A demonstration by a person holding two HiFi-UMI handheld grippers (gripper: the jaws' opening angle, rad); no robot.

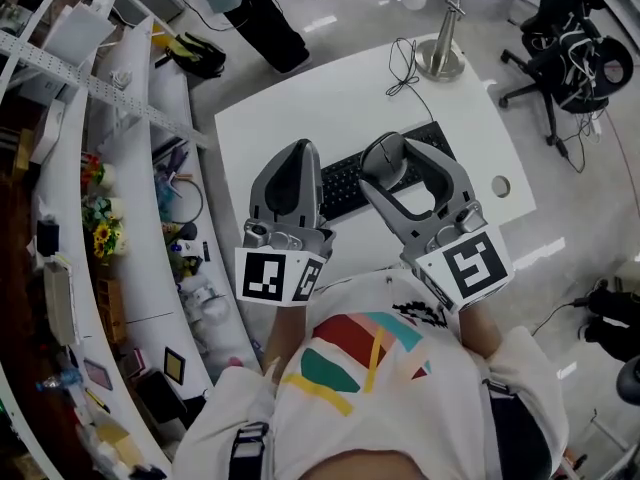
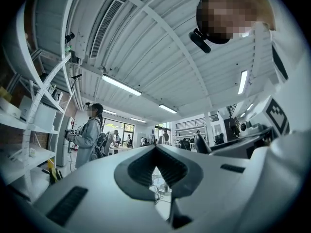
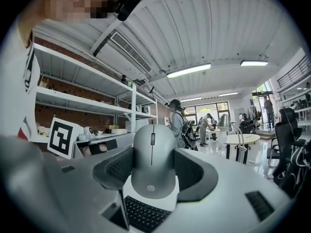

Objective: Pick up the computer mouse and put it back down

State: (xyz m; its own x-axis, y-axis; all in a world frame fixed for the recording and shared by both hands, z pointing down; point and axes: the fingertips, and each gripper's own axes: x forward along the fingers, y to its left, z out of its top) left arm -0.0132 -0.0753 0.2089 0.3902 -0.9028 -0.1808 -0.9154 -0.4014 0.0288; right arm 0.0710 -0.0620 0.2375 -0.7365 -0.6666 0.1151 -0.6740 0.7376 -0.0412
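The grey computer mouse (image 1: 383, 156) hangs in the air above the black keyboard (image 1: 343, 184), clamped between the jaws of my right gripper (image 1: 392, 164). In the right gripper view the mouse (image 3: 151, 154) fills the gap, both pads pressing its sides, its wheel end pointing away, and the keyboard (image 3: 141, 213) shows below it. My left gripper (image 1: 297, 150) is held up to the left of the mouse, jaws shut and tips touching, with nothing in it. In the left gripper view that gripper (image 2: 155, 149) shows only the room beyond it.
The white table (image 1: 300, 108) carries a lamp base (image 1: 440, 63) with a thin cable at its far edge and a round hole (image 1: 500, 185) at the right. Cluttered white shelves (image 1: 120, 168) run along the left. A black office chair (image 1: 565, 48) stands far right. A person (image 3: 177, 120) stands further back.
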